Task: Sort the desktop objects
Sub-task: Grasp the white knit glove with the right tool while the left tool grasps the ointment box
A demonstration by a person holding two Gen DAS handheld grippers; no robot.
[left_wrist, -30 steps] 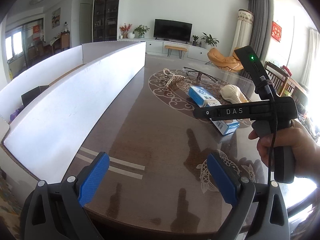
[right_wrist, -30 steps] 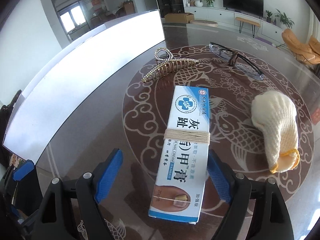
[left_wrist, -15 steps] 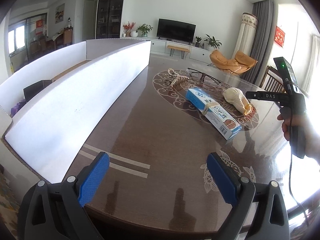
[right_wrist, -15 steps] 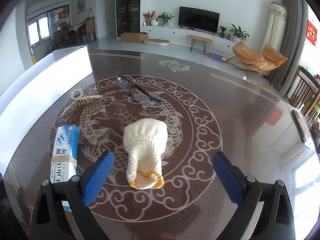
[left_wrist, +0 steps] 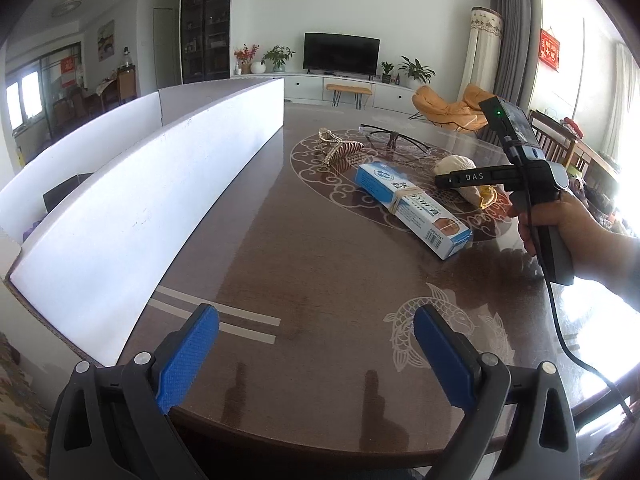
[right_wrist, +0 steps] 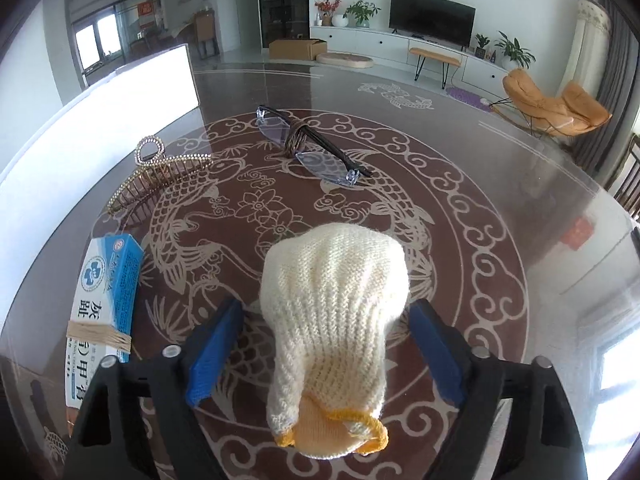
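A rolled cream knit glove [right_wrist: 332, 312] with a yellow cuff lies on the dark patterned table; it also shows in the left wrist view [left_wrist: 460, 168]. My right gripper [right_wrist: 324, 348] is open, its blue pads on either side of the glove, not touching it. A blue and white ointment box [right_wrist: 106, 304] with a rubber band lies to its left, also in the left wrist view [left_wrist: 412, 208]. A gold hair claw [right_wrist: 156, 176] and glasses [right_wrist: 308, 148] lie farther back. My left gripper [left_wrist: 316, 356] is open and empty over the near table edge.
A long white cardboard box [left_wrist: 140, 200] stands along the table's left side. The right hand and its gripper body [left_wrist: 536, 196] hover over the glove in the left wrist view. Chairs [right_wrist: 556, 108] and a TV unit stand beyond the table.
My right gripper swung from the ointment box to the glove and moved in until its open pads flank it. The left gripper stayed nearly still.
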